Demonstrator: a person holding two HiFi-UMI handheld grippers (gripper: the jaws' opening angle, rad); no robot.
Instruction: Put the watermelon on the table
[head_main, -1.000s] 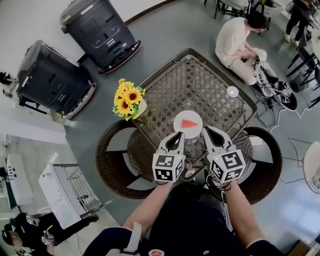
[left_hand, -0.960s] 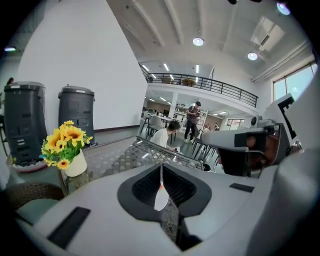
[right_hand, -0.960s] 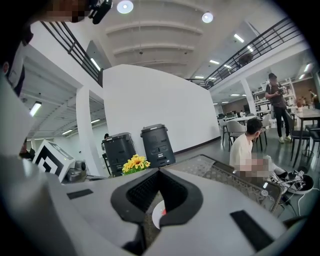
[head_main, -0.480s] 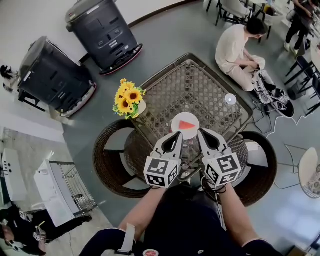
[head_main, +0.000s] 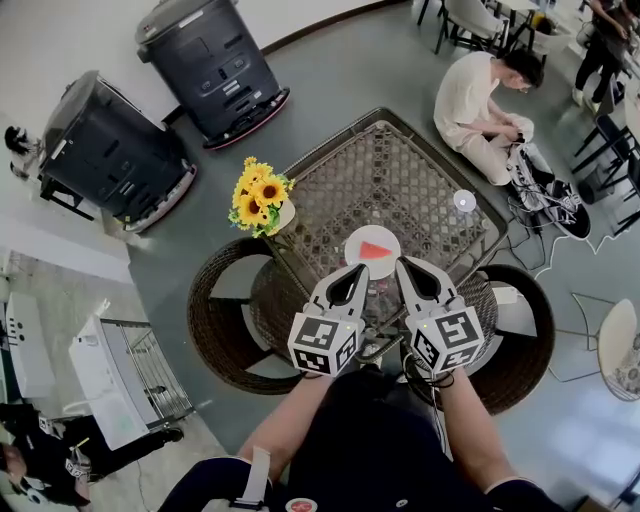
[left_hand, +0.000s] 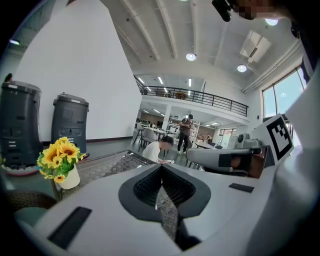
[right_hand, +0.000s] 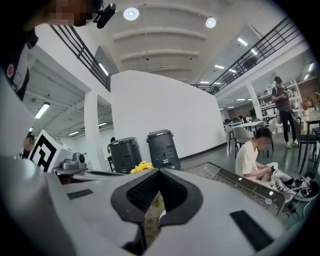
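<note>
**Q:** What do your two tools hold?

**A:** Nothing. My left gripper (head_main: 357, 268) has its jaws pressed fully together, and my right gripper (head_main: 403, 262) is the same, tips meeting. They hang side by side, apart from each other, over the near edge of the table (head_main: 400, 180). My forearms are cut off by the bottom of the head view.

**Q:** Where is the fruit?

**A:** The watermelon slice (head_main: 377, 250), a red wedge, lies on a white plate (head_main: 354, 240) on the table. It is at 12 o'clock, just beyond both pairs of tips and touching neither. In both gripper views my closed jaws cover it. Only a strip of the lattice top shows through the slit below the tips.

**Q:** And farther out?

**A:** Sunflowers (head_main: 258, 195) in a pale vase stand at 10 o'clock from the plate, at the table's corner. At 2 o'clock lies a small white disc (head_main: 464, 201), too small to identify. Wicker chairs (head_main: 215, 320) flank the table, partly hidden behind my grippers. At far 1 o'clock a seated person (head_main: 475, 90) is on the floor. At 11 o'clock stand two dark machines (head_main: 205, 60), the upper one clipped by the frame edge.
</note>
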